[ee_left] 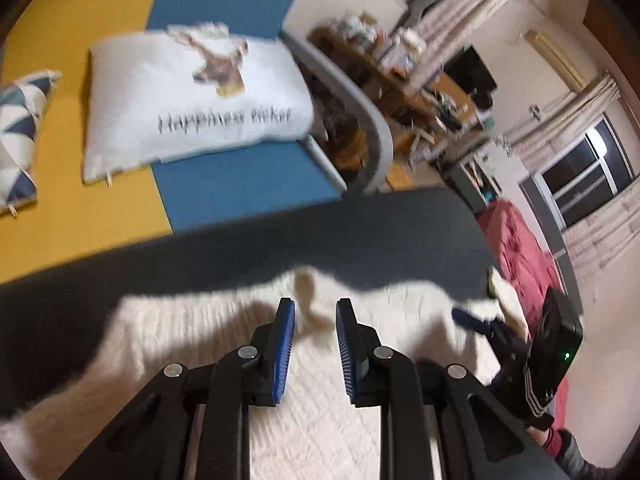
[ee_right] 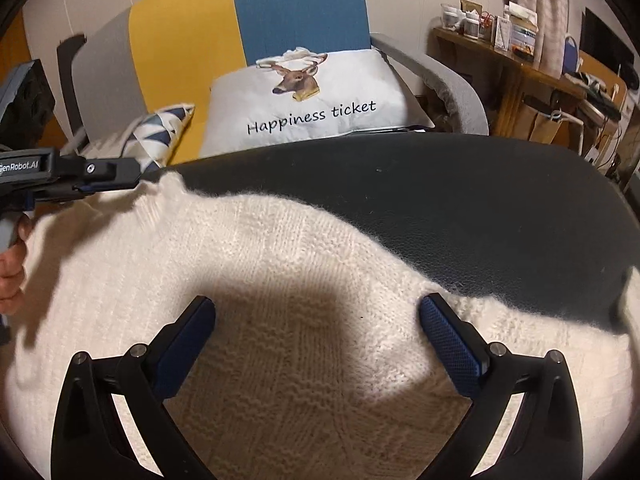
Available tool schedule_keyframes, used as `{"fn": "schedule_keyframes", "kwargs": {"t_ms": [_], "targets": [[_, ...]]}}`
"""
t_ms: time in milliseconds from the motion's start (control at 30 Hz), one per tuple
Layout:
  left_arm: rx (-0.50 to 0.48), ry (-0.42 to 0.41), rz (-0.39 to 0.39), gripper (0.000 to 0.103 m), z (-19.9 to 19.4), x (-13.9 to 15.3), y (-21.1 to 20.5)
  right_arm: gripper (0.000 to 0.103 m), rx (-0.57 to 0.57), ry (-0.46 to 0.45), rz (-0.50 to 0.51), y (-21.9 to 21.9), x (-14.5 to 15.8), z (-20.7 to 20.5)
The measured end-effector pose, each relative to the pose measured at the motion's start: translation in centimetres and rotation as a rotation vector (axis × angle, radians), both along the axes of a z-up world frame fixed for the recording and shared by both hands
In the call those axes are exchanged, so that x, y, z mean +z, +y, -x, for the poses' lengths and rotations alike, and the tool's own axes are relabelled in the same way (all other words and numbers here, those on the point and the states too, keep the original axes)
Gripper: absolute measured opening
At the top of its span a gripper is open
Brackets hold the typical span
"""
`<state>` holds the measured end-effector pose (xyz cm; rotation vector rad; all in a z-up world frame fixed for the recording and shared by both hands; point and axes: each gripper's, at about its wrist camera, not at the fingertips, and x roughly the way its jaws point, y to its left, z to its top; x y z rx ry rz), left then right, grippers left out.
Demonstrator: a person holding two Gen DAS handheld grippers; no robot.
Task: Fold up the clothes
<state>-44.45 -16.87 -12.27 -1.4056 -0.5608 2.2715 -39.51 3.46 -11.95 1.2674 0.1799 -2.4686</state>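
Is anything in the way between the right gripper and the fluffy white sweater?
Nothing visible. The right gripper hangs open right over the white sweater, with only its shadow on the knit between the fingers.

A dark table (ee_right: 460, 200) with a fine leather-like grain carried the work. A cream knit sweater (ee_right: 280, 272) lay directly on it, spread over the near and left part and reaching the near edge of both views. The far and right part of the table stayed bare, its rounded far edge just before a sofa (ee_right: 184, 32). In the left wrist view the table (ee_left: 320, 232) showed blurred, the sweater (ee_left: 192, 320) on its near side.
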Motion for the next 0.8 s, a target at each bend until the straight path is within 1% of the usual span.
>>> {"fn": "schedule_keyframes", "kwargs": {"t_ms": [67,133,200,267,300,367,400,500,533,567,633,667,700,767,800], "targets": [[-0.001,-0.009,-0.009,0.021,0.2,-0.4,0.4,0.103,0.011,0.003,-0.050,-0.7,0.4,-0.4],[0.000,-0.037,-0.039,0.021,0.8,-1.0,0.9,0.103,0.002,0.005,-0.054,-0.7,0.9,-1.4],[-0.005,-0.045,-0.071,0.021,1.3,-1.0,1.4,0.103,-0.013,0.005,-0.053,-0.4,1.2,-2.1],[0.003,-0.016,-0.078,0.016,1.5,-0.7,1.8,0.103,-0.031,0.000,-0.054,0.1,0.9,-2.3],[0.002,0.027,-0.073,0.011,1.6,-0.2,2.3,0.103,-0.041,-0.002,-0.054,0.3,0.8,-2.3],[0.008,0.074,-0.039,0.010,1.7,0.4,2.9,0.103,-0.060,-0.007,-0.055,0.8,0.5,-2.5],[0.013,0.082,-0.013,0.010,1.8,0.4,3.3,0.103,-0.069,-0.009,-0.056,1.1,0.4,-2.6],[0.026,0.065,0.058,0.010,2.4,-0.3,3.9,0.103,-0.090,-0.014,-0.054,1.6,0.2,-2.8],[0.027,0.059,0.071,0.010,2.6,-0.6,4.0,0.103,-0.090,-0.012,-0.051,1.6,0.2,-2.8],[0.028,0.052,0.069,0.010,2.7,-0.8,4.0,0.103,-0.091,-0.011,-0.048,1.6,0.3,-2.8],[0.063,0.048,0.029,0.011,2.5,-0.5,2.9,0.103,-0.056,-0.005,-0.030,1.0,0.8,-3.1],[0.081,0.047,0.008,0.013,2.4,-0.3,2.3,0.103,-0.037,-0.002,-0.021,0.6,1.0,-3.2],[0.111,0.074,0.003,0.017,1.7,0.5,1.3,0.103,-0.018,0.001,-0.011,0.3,1.3,-3.4],[0.137,0.112,-0.002,0.018,0.3,1.7,-0.5,0.103,0.021,0.007,0.008,-0.4,1.9,-3.7],[0.146,0.121,0.017,0.018,-0.8,2.3,-1.5,0.103,0.040,0.010,0.018,-0.8,2.2,-3.8]]}}
